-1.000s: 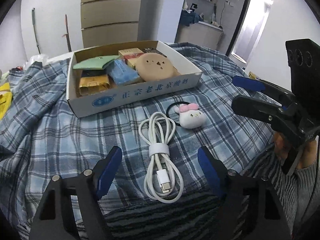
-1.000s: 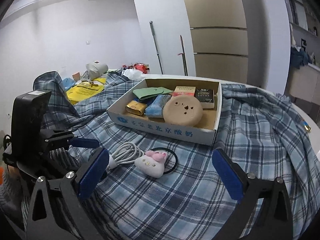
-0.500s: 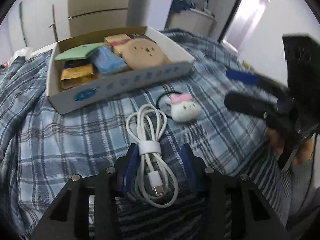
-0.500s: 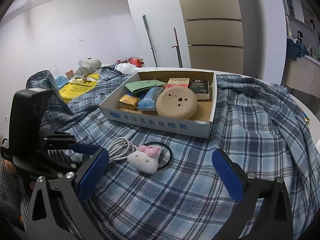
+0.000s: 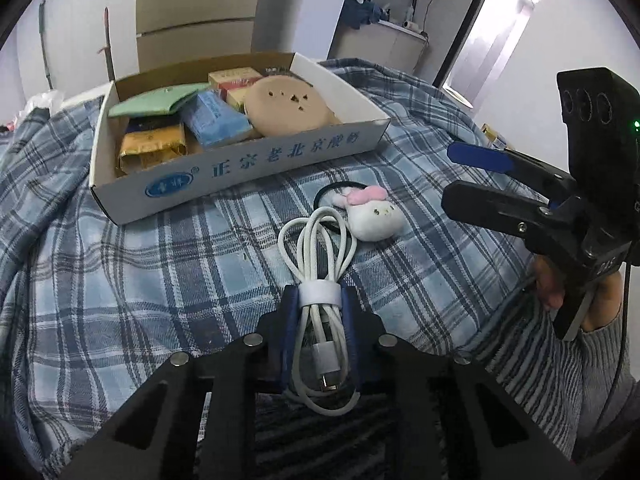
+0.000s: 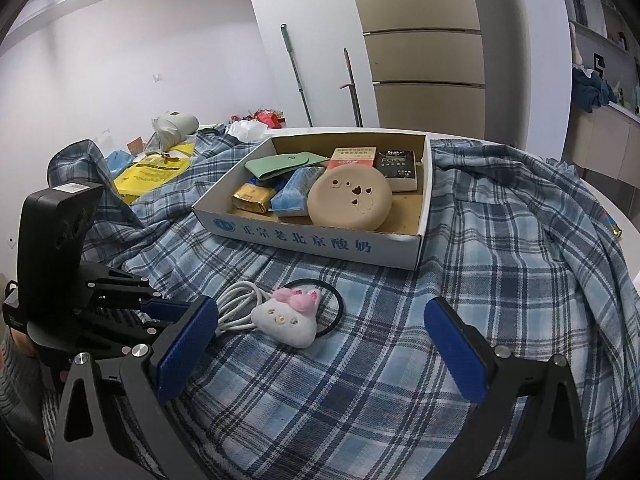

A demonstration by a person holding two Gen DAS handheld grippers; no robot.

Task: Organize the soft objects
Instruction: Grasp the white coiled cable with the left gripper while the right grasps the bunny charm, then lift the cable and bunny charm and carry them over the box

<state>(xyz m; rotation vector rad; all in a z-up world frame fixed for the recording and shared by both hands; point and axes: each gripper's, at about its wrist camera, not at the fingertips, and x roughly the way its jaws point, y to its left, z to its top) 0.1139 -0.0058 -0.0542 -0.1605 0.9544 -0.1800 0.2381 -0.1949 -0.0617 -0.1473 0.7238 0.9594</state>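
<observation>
My left gripper (image 5: 319,300) is shut on a coiled white USB cable (image 5: 316,264) that lies on the plaid cloth; its blue pads squeeze the bundle at its white strap. The cable also shows in the right wrist view (image 6: 238,306). A white plush hair tie with a pink bow (image 5: 370,214) lies just beyond it, on a black elastic loop; it shows in the right wrist view (image 6: 289,316) too. My right gripper (image 6: 320,344) is open and empty, just in front of the plush. The cardboard box (image 5: 240,164) stands behind both.
The box (image 6: 312,240) holds a round tan cushion (image 6: 350,198), a blue tissue pack (image 5: 214,120), a green pouch (image 5: 160,98), a gold packet and small cartons. Yellow bags and clutter (image 6: 152,168) lie at the far left of the plaid cloth.
My left gripper moved forward over the white cable and closed on it at the strap. My right gripper stayed open and edged closer to the plush hair tie.
</observation>
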